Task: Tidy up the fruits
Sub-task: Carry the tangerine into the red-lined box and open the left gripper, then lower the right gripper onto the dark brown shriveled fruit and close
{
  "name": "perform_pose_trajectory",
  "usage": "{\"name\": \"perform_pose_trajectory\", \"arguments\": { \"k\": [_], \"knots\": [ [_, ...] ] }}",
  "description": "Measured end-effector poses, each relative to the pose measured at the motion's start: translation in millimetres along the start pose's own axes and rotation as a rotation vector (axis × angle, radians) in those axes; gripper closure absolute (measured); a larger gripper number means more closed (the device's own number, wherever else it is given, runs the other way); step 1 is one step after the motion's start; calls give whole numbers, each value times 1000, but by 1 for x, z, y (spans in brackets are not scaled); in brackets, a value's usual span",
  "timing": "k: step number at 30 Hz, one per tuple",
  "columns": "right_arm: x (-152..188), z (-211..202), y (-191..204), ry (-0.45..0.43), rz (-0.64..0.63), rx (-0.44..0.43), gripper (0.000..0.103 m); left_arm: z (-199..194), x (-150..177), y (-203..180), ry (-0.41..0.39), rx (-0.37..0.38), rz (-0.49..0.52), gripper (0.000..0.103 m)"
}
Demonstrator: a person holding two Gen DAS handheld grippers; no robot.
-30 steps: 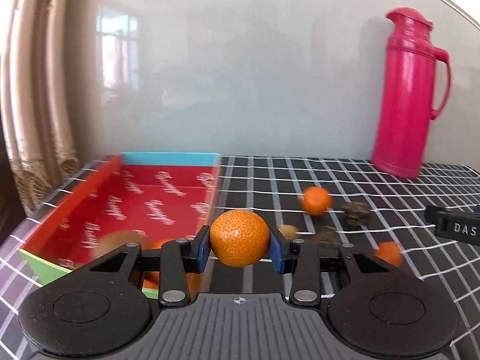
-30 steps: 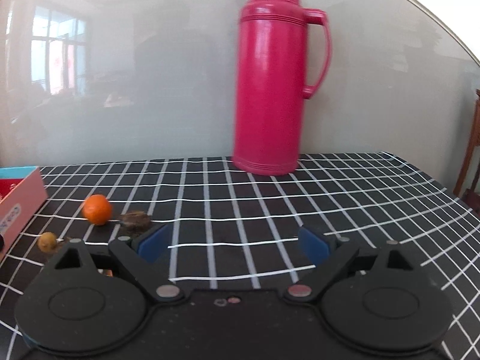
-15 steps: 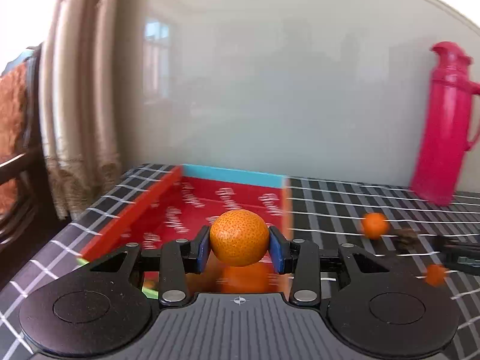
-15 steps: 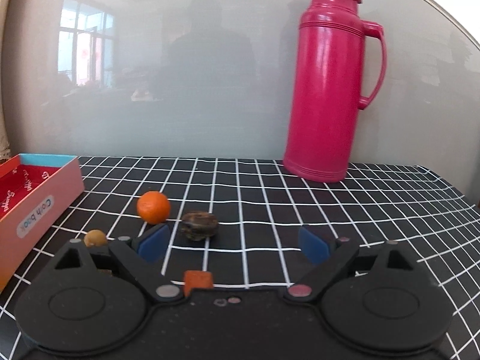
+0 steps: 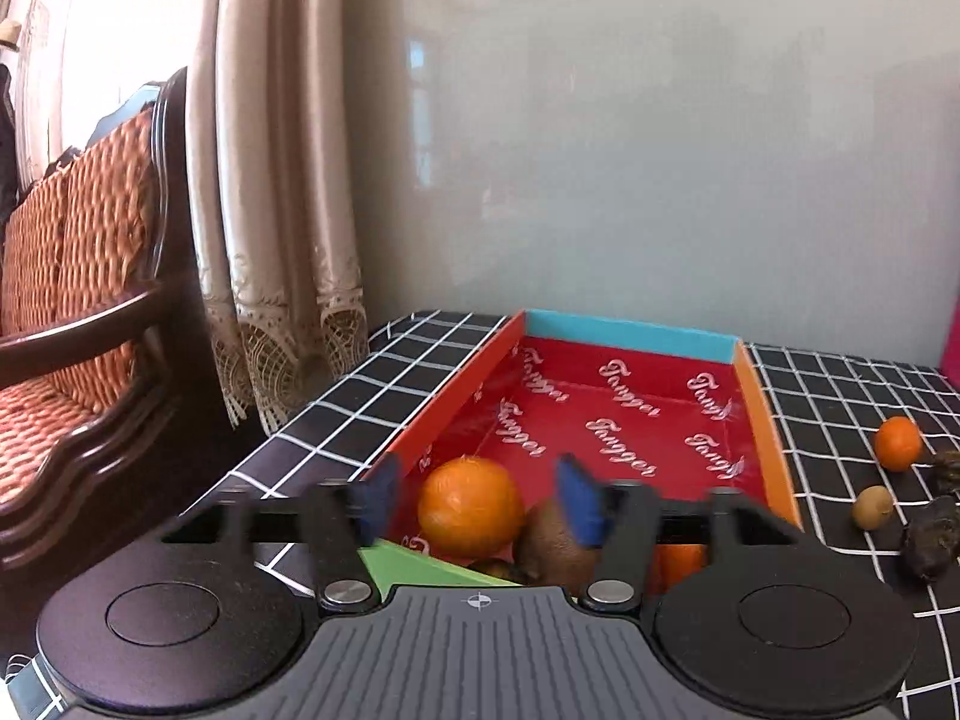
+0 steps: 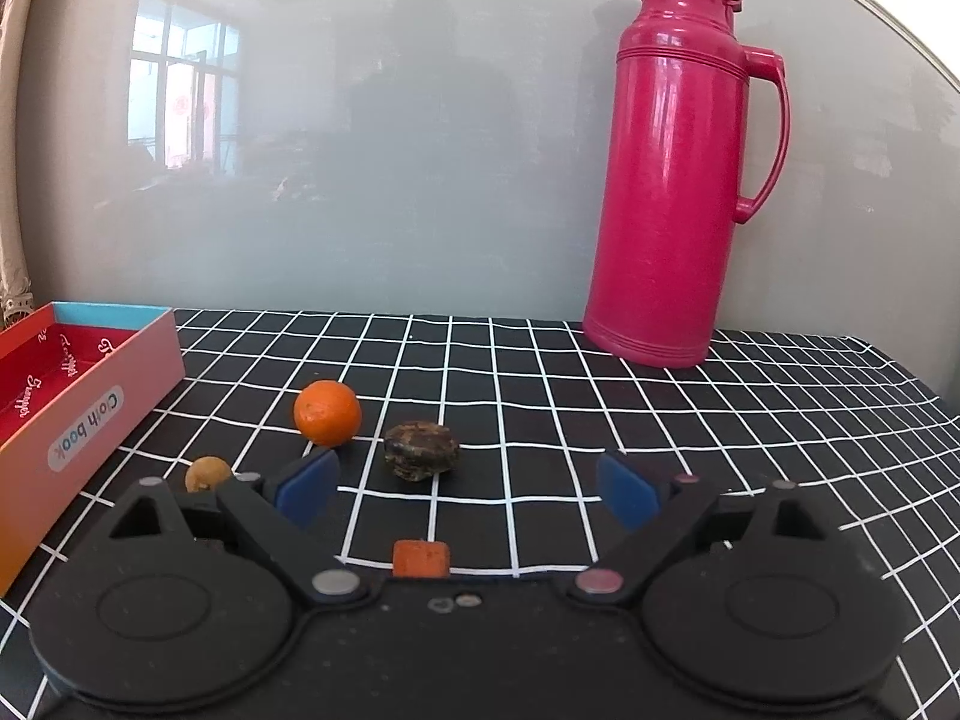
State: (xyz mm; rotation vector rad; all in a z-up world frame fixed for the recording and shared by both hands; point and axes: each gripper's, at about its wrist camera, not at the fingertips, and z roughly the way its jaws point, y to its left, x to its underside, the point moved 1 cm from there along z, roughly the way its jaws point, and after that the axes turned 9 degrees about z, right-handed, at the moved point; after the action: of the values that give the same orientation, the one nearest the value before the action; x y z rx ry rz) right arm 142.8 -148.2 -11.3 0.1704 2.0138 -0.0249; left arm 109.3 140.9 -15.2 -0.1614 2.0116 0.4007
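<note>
My left gripper [image 5: 477, 501] is open over the near end of the red box [image 5: 624, 420]. An orange [image 5: 470, 507] sits between its blue pads without touching them, beside a brown kiwi [image 5: 555, 543] in the box. My right gripper [image 6: 468, 489] is open and empty above the checked tablecloth. Ahead of it lie a small orange [image 6: 327, 411], a dark wrinkled fruit [image 6: 421, 450], a small tan fruit [image 6: 207, 473] and an orange chunk [image 6: 420, 558]. The box also shows at the left of the right wrist view [image 6: 90, 414].
A tall pink thermos [image 6: 672, 180] stands at the back by the glossy wall. In the left wrist view, loose fruits lie right of the box: a small orange [image 5: 897, 443], a tan fruit [image 5: 873, 507] and dark fruits [image 5: 930, 540]. A wooden chair [image 5: 78, 300] and curtain [image 5: 270, 210] stand past the table's left edge.
My left gripper swung left over the box and opened, letting go of the orange, which now sits lower in the box. My right gripper shifted slightly left and stayed open.
</note>
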Motion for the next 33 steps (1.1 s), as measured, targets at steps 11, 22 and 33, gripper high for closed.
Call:
{"name": "perform_pose_trajectory", "arguments": {
  "k": [11,22,33],
  "knots": [
    [-3,-11,6,-14,-19,-14,10,-16,-1,-12,-25,25,33,23],
    [0,-26,20,-36,-89,-72,8,-27,-1,4,-48,-2,10,17],
    [17,-24,57,5,-195,-155,8,-26,2,28,-59,-83,-9,4]
  ]
}}
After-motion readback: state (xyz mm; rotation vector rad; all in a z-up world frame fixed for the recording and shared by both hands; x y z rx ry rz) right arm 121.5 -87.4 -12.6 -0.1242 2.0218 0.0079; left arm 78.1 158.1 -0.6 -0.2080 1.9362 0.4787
